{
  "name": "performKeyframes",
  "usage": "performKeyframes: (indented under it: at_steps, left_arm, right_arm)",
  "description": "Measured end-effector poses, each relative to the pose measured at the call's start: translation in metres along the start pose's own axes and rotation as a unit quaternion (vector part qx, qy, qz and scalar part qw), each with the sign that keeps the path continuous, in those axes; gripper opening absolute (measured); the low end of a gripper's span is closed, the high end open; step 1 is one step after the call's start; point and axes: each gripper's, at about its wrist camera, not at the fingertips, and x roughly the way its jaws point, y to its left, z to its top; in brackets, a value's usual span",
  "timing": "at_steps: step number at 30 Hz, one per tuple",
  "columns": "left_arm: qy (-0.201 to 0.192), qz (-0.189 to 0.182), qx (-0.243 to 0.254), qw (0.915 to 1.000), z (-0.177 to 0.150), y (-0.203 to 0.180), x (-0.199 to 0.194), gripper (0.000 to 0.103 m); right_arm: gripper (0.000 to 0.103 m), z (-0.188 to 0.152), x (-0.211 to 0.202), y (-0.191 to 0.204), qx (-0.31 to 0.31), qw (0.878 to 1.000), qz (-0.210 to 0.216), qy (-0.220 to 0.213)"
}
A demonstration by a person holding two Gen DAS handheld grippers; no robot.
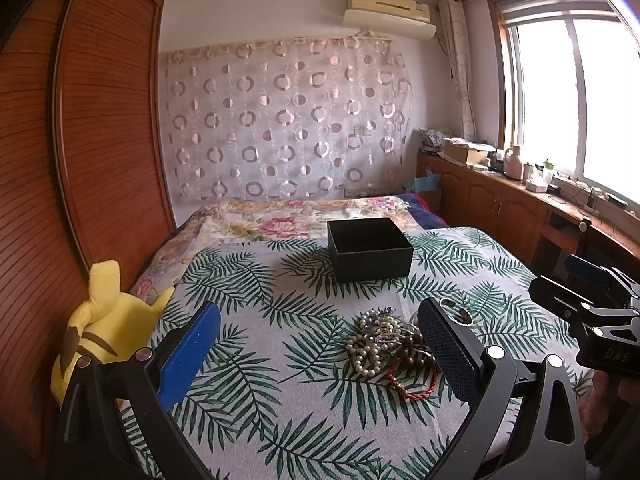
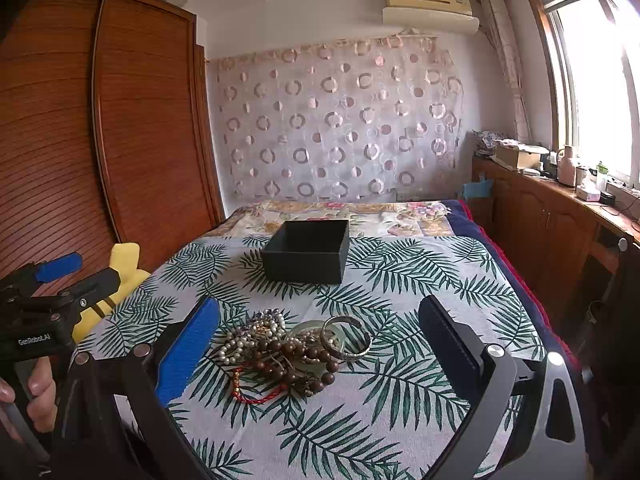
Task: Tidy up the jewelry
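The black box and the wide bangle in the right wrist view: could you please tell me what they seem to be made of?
The black box looks like matte paperboard: straight thin walls, crisp corners, no gloss; rigid plastic cannot be ruled out. The wide bangle looks like silver-toned metal: a pale grey band with bright highlights along its rim. Whether it is real silver cannot be told.

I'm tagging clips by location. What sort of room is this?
Most likely a home bedroom: a bed under a floral cover, a tall wooden wardrobe beside it, and a wall air conditioner above.
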Motion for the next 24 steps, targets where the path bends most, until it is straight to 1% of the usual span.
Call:
performKeyframes:
  at_steps: [24]
  left_arm:
    - [-0.001, 0.000, 0.000, 1.0000, 0.0000, -0.0003, -0.0008, 0.095]
  right_arm:
    - [0.101, 0.0004, -0.0003, -0.0004, 0.001, 1.000, 0.000, 0.000]
